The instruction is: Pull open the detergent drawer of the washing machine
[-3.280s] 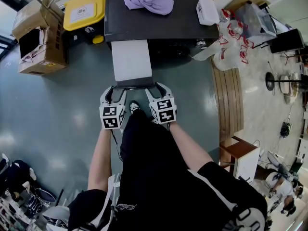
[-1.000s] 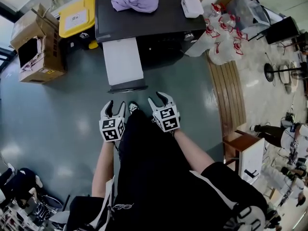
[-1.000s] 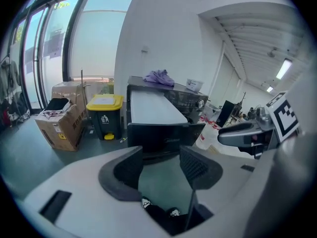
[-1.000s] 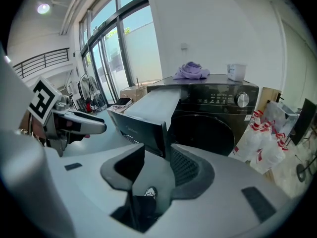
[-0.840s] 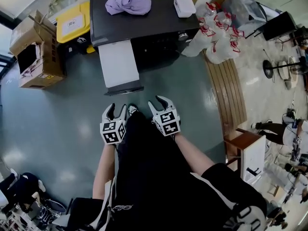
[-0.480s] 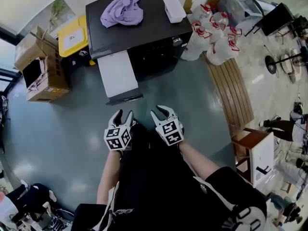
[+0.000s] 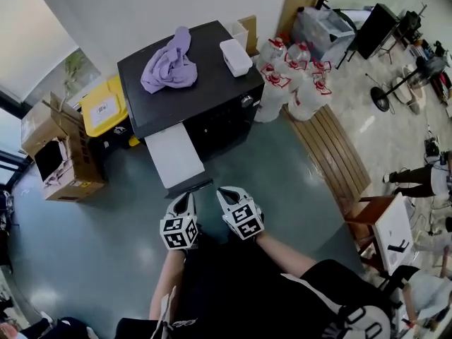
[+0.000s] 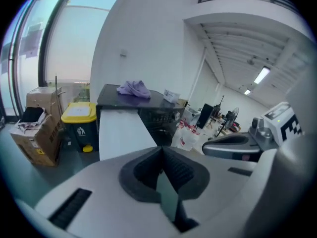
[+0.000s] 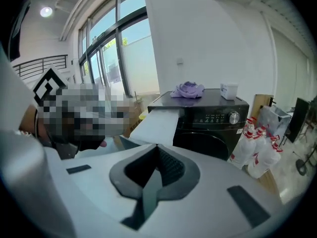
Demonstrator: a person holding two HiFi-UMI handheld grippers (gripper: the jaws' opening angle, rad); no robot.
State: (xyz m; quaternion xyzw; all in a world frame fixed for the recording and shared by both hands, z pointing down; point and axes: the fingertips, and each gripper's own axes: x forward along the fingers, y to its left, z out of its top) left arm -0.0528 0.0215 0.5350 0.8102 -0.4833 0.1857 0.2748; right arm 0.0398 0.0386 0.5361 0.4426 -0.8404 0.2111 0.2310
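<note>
1. Grey-green glossy floor [image 7: 92, 232] fills a bright room with white walls and tall windows.
2. A black washer [image 7: 212, 76] stands against the wall. On its flat top lie a crumpled purple cloth [image 7: 168, 66] and a small white box [image 7: 235, 56].
3. A yellow-lidded bin [image 7: 104, 108] and open cardboard boxes [image 7: 60, 154] sit on one side of the washer. Clear jugs [image 7: 289, 90] with red labels and a slatted wooden bench [image 7: 332, 157] sit on the other.
4. The drawer [image 7: 174, 157], a long white rectangle with a dark front edge, sticks far out of the washer's front toward the person.
5. The left gripper [image 7: 185, 198] has just closed. Its ribbed dark pads meet, with nothing between them.
6. The right gripper [image 7: 227, 191] has just closed too, pads together and empty.
7. Both grippers point at the drawer's front edge, side by side. They seem to hang just short of it, not touching, though the overhead view makes the gap hard to judge.
</note>
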